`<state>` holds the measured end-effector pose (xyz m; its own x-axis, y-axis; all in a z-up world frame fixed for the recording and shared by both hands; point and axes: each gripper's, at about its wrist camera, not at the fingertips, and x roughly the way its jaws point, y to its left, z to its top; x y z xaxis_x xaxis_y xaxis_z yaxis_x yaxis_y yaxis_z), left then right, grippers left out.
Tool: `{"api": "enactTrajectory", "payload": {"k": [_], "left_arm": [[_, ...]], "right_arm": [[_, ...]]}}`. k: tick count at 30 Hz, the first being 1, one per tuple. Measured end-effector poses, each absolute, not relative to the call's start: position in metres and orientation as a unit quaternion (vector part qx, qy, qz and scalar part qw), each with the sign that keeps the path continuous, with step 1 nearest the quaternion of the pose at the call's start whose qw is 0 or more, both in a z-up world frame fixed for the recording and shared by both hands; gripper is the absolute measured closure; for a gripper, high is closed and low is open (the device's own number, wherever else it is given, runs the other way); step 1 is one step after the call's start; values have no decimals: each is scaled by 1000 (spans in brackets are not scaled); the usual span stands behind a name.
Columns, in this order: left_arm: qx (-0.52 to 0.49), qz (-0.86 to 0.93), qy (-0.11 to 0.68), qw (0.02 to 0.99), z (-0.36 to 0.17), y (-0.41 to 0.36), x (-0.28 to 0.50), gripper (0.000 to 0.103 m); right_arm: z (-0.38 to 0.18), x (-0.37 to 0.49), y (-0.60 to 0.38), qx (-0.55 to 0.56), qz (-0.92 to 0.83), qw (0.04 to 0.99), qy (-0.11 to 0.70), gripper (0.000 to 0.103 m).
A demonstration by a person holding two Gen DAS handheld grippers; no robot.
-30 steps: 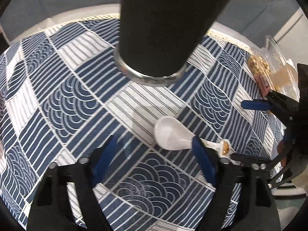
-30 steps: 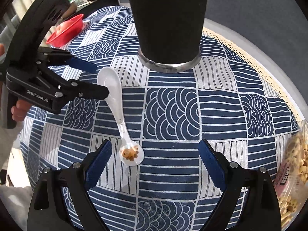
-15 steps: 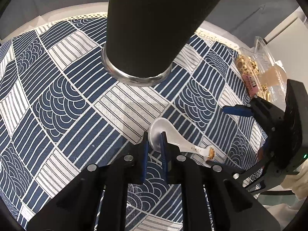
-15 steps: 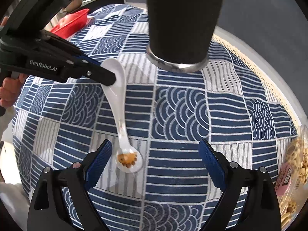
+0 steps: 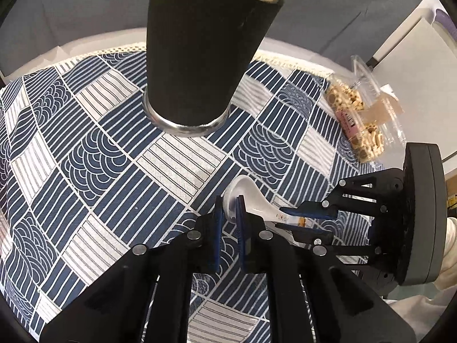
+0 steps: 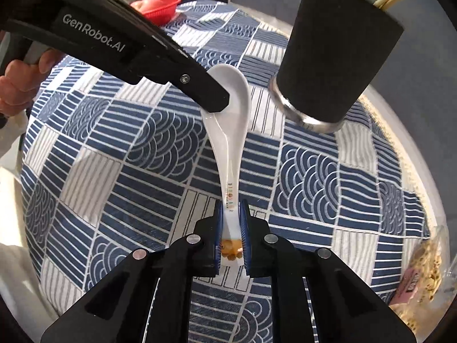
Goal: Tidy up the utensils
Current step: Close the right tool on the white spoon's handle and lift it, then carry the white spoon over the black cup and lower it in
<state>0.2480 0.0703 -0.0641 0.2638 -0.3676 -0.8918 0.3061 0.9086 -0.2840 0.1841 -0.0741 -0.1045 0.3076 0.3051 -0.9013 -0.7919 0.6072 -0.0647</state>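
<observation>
Both claws are clamping a glossy white ceramic soup spoon (image 6: 228,131) above the patterned desk: the left claw (image 5: 230,217) pinching its bowl, the right claw (image 6: 232,225) its handle, near a tapered black chopstick holder (image 6: 337,54).

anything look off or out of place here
Nothing is spilled or broken. One oddity: the white spoon is gripped at both ends, the left gripper on its bowl and the right gripper on its handle. A snack packet lies at the tablecloth edge, unrelated to utensils.
</observation>
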Motion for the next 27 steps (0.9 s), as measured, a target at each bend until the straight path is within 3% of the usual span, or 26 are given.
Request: {"api": "enactTrajectory", "payload": {"k": [27], "left_arm": [[32,-190,483,854,54,90,247,94]], "right_arm": [[-6,189,-44,-296,343,824,340,92]]}}
